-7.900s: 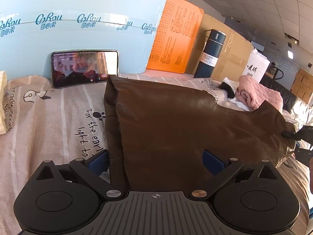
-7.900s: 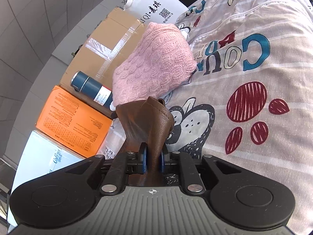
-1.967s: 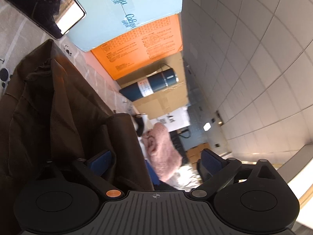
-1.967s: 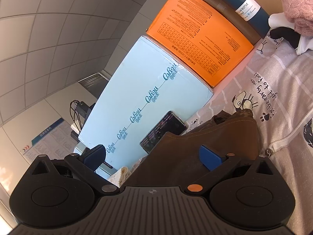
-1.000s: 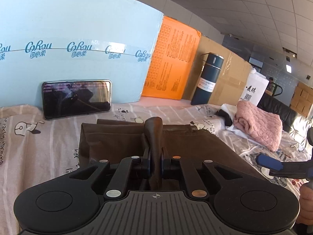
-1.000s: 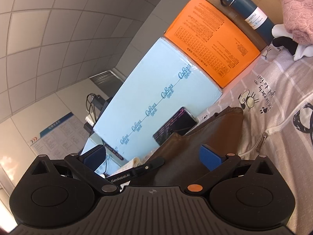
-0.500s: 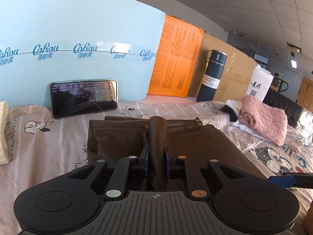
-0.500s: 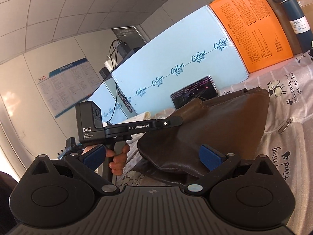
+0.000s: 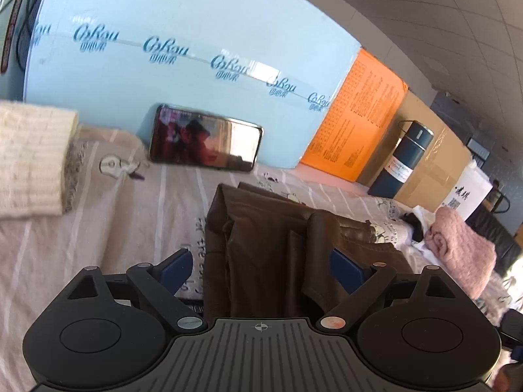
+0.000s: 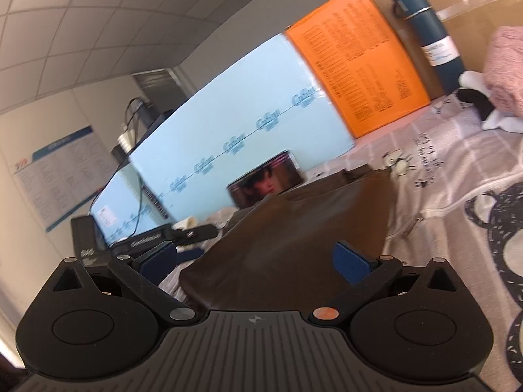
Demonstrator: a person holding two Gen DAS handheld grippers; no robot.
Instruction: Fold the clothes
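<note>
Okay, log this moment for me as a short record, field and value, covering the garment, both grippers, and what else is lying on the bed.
garment: brown leather garment, folded, lying on the bedsheet
left gripper: jaws just opened, garment fold between them, not pinched
right gripper: open, over the garment's edge
other clothes: pink sweater, cream knit
backdrop: phone leaning on blue board; orange board; blue bottle

We get bright daylight from the right, blowing out the bedsheet [image 9: 510, 274] edge and glaring off the phone screen [image 9: 206, 143]. Both fisheye views bend hard at the rims, corners go black, and the right wrist view smears with motion blur.
</note>
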